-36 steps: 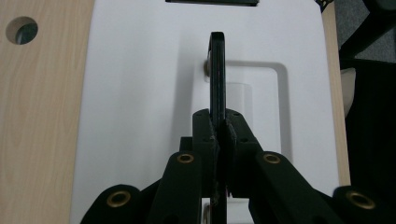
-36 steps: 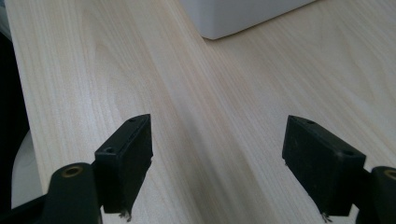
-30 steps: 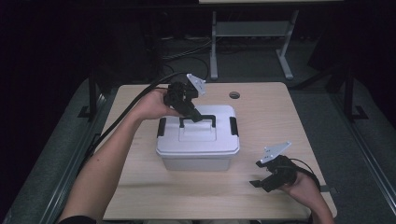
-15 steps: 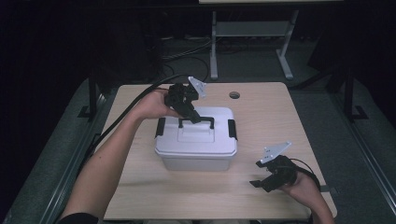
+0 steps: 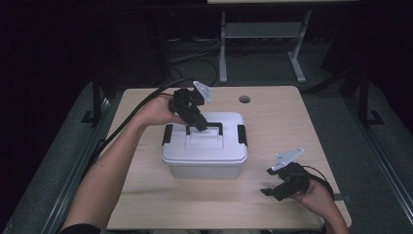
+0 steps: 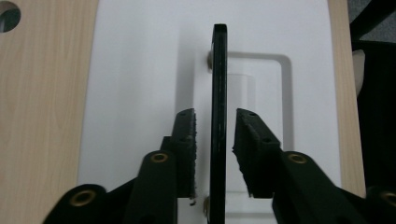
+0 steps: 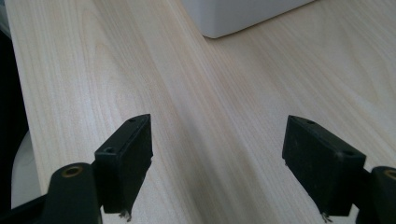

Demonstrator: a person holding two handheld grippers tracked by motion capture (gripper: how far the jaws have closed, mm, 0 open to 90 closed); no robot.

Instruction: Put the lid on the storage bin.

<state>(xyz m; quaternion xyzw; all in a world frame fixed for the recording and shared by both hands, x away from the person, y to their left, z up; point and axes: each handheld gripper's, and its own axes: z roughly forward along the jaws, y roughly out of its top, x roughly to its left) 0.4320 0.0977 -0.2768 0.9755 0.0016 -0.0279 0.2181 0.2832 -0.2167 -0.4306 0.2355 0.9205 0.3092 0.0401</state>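
Observation:
A white lidded box point(image 5: 204, 152) with black side latches stands mid-table. Its black handle point(image 5: 210, 126) stands raised on the lid. My left gripper point(image 5: 197, 125) reaches down over the lid from the far left. In the left gripper view the jaws straddle the handle point(image 6: 218, 84), with a narrow gap on each side, so my left gripper point(image 6: 215, 116) is open around it. My right gripper point(image 5: 275, 187) hovers low over the table at the front right, open wide and empty. In the right gripper view, my right gripper point(image 7: 217, 135) has bare wood between its jaws and the box corner point(image 7: 243, 14) lies beyond.
The wooden table point(image 5: 287, 122) has a round cable hole point(image 5: 244, 99) at the back, behind the box. A black cable point(image 5: 131, 117) trails off the left edge from my left gripper. Dark floor and a metal stand point(image 5: 263, 29) lie beyond the table.
My left gripper has sunk slightly toward the lid, around the handle. The right gripper and the box have stayed still.

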